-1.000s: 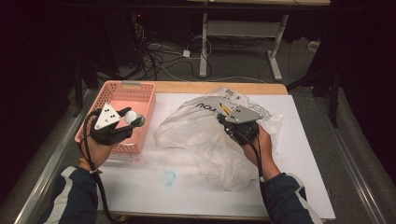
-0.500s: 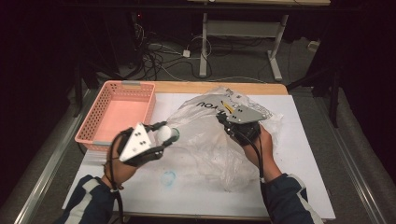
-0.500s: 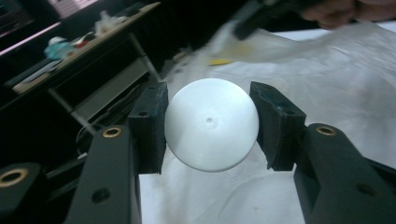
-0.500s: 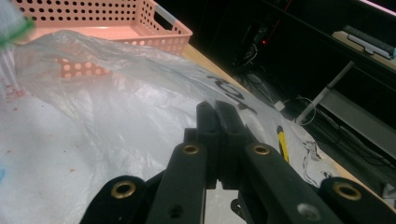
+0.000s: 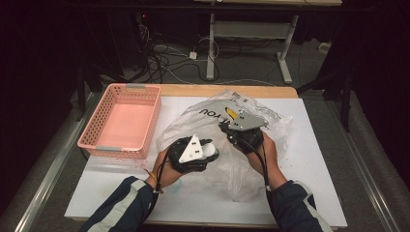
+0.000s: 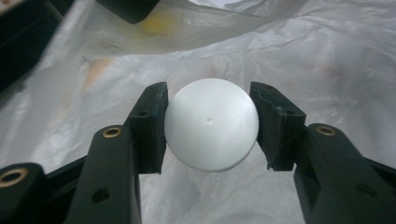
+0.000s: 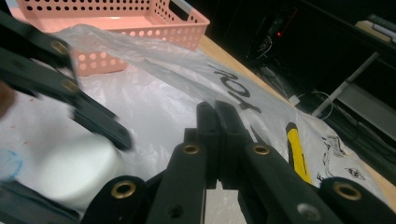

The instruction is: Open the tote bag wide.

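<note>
A white ball (image 6: 211, 123) sits clamped between the two black jaws of my left gripper (image 6: 210, 126). In the high view that gripper (image 5: 212, 151) holds the ball (image 5: 208, 146) at the mouth of a clear plastic bag (image 5: 270, 121) with black lettering. Crinkled bag film (image 6: 327, 56) lies behind and above the ball. My right gripper (image 5: 226, 126) is just to the right, its jaws pressed together on a fold of the bag (image 7: 154, 88). In the right gripper view, my right gripper (image 7: 217, 116) has the blurred ball (image 7: 70, 163) at lower left.
A pink perforated basket (image 5: 145, 104) stands with nothing in it at the table's left, also seen as the basket (image 7: 187, 21) in the right gripper view. A white board (image 5: 314, 164) covers the wooden table. The bag carries a yellow mark (image 7: 296, 149). Cables and desk legs lie beyond the far edge.
My left gripper has carried the white ball from over the pink basket rightward to the bag's mouth. The right gripper has stayed in place on the bag.
</note>
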Motion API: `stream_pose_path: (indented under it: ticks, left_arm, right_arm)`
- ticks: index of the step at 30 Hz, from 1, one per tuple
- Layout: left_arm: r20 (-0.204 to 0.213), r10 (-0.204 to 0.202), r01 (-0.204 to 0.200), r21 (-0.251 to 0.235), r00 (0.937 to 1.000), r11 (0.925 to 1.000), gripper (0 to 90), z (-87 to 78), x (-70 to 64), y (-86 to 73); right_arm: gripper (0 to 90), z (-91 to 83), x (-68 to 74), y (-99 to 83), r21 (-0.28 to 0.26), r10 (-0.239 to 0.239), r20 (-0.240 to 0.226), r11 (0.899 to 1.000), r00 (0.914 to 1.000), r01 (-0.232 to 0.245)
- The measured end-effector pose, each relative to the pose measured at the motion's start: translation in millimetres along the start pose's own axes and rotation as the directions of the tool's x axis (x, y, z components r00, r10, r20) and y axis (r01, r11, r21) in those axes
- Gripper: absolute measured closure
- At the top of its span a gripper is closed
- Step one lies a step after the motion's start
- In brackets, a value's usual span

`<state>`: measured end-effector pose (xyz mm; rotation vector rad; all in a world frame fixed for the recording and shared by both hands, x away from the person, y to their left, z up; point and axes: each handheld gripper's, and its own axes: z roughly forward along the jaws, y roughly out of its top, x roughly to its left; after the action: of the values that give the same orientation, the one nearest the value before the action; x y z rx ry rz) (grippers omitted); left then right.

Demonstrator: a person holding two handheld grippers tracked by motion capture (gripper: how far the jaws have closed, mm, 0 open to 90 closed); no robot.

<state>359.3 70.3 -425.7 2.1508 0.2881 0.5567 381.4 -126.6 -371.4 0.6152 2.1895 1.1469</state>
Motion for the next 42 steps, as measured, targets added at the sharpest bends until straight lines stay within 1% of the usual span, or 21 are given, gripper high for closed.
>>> stream_pose_path:
  ticks: [3,4,7,9,11,15,17,18,20,22,23,25,26,28,31,33,35,37,39,40,42]
  left_arm:
    - [-0.001,0.000,0.000,0.029,1.0000,0.9996,48.5,21.7,1.3,-2.6]
    - [-0.012,0.001,-0.001,0.038,0.9999,0.9993,48.5,28.6,1.5,-3.4]
    - [-0.021,-0.011,0.013,0.053,0.9997,0.9985,48.5,45.9,4.6,-5.8]
    - [-0.029,-0.033,0.034,0.058,0.9990,0.9977,48.5,55.3,7.6,-8.2]
    - [-0.030,-0.069,0.071,0.048,0.9971,0.9963,48.4,62.5,10.5,-10.1]
    - [-0.040,-0.076,0.078,0.067,0.9963,0.9947,48.0,69.0,11.2,-11.2]
    - [-0.028,-0.083,0.085,0.072,0.9962,0.9938,45.2,67.2,9.8,-11.6]
    - [-0.025,-0.084,0.086,0.069,0.9961,0.9939,40.7,64.1,9.9,-11.2]
    - [-0.039,-0.084,0.086,0.051,0.9957,0.9950,39.4,55.8,8.4,-8.8]
    - [-0.028,-0.072,0.072,0.028,0.9970,0.9970,39.5,43.4,5.7,-5.7]
    - [-0.024,-0.048,0.049,0.030,0.9986,0.9984,41.3,36.8,3.4,-3.7]
    - [-0.066,0.024,-0.020,0.058,0.9975,0.9981,32.0,23.3,-3.8,1.7]
    - [-0.070,0.057,-0.053,0.064,0.9959,0.9966,31.5,14.6,-6.3,3.7]
    - [-0.074,0.077,-0.074,0.054,0.9943,0.9959,30.0,-5.1,-9.2,5.2]
    - [-0.134,0.087,-0.083,0.037,0.9871,0.9959,26.8,-36.5,-8.6,0.0]
    - [-0.188,0.070,-0.065,0.029,0.9797,0.9974,25.7,-54.9,-3.8,-6.4]
    - [-0.242,0.032,-0.030,0.012,0.9697,0.9995,25.6,-69.2,3.9,-13.1]
    - [-0.284,-0.018,0.023,0.013,0.9588,0.9997,21.5,-75.7,12.8,-18.4]
    - [-0.308,-0.031,0.046,0.041,0.9507,0.9981,21.2,-75.1,18.8,-22.1]
    - [-0.317,-0.035,0.055,0.054,0.9478,0.9970,21.1,-73.9,21.4,-23.6]
    - [-0.305,-0.063,0.086,0.063,0.9502,0.9943,20.8,-70.1,26.8,-26.5]
  right_arm:
    - [90.0,2.2,0.4,-1.3,0.007,0.002,-0.009,1.000,1.0000,-0.002]
    - [90.0,2.4,0.7,-1.6,0.008,0.003,-0.013,1.000,0.9999,-0.003]
    - [90.0,2.9,1.3,-1.9,0.012,0.003,-0.017,1.000,0.9998,-0.003]
    - [90.0,3.3,0.9,-2.6,0.015,0.002,-0.020,1.000,0.9998,-0.002]
    - [90.0,4.9,-0.6,-4.6,0.020,0.013,-0.030,1.000,0.9995,-0.012]
    - [90.0,7.8,-2.5,-7.0,0.032,0.022,-0.032,0.999,0.9993,-0.021]
    - [90.0,8.1,-4.0,-8.1,0.037,0.031,-0.030,0.999,0.9990,-0.030]
    - [90.0,7.4,-5.9,-9.0,0.036,0.039,-0.029,0.999,0.9988,-0.038]
    - [90.0,7.7,-7.7,-10.0,0.038,0.044,-0.029,0.998,0.9986,-0.043]
    - [90.0,8.0,-8.4,-10.6,0.041,0.047,-0.030,0.998,0.9985,-0.046]
    - [90.0,8.2,-8.8,-11.2,0.041,0.046,-0.031,0.998,0.9985,-0.044]
    - [90.0,8.4,-9.1,-12.0,0.050,0.044,-0.028,0.998,0.9987,-0.042]
    - [90.0,8.5,-9.1,-12.6,0.053,0.048,-0.028,0.998,0.9985,-0.046]
    - [90.0,9.1,-9.9,-13.8,0.058,0.041,-0.026,0.998,0.9988,-0.040]
    - [90.0,8.2,-10.7,-15.4,0.063,0.043,-0.025,0.997,0.9988,-0.041]
    - [90.0,6.9,-11.4,-16.7,0.064,0.048,-0.026,0.997,0.9985,-0.046]
    - [90.0,6.2,-12.2,-18.4,0.073,0.049,-0.025,0.996,0.9985,-0.047]
    - [90.0,4.4,-13.2,-20.1,0.081,0.053,-0.022,0.995,0.9983,-0.051]
    - [90.0,0.2,-14.7,-21.3,0.081,0.054,-0.023,0.995,0.9983,-0.052]
    - [90.0,-3.0,-15.2,-21.5,0.080,0.052,-0.021,0.995,0.9984,-0.051]
    - [90.0,-11.2,-17.1,-21.5,0.071,0.048,-0.014,0.996,0.9988,-0.047]
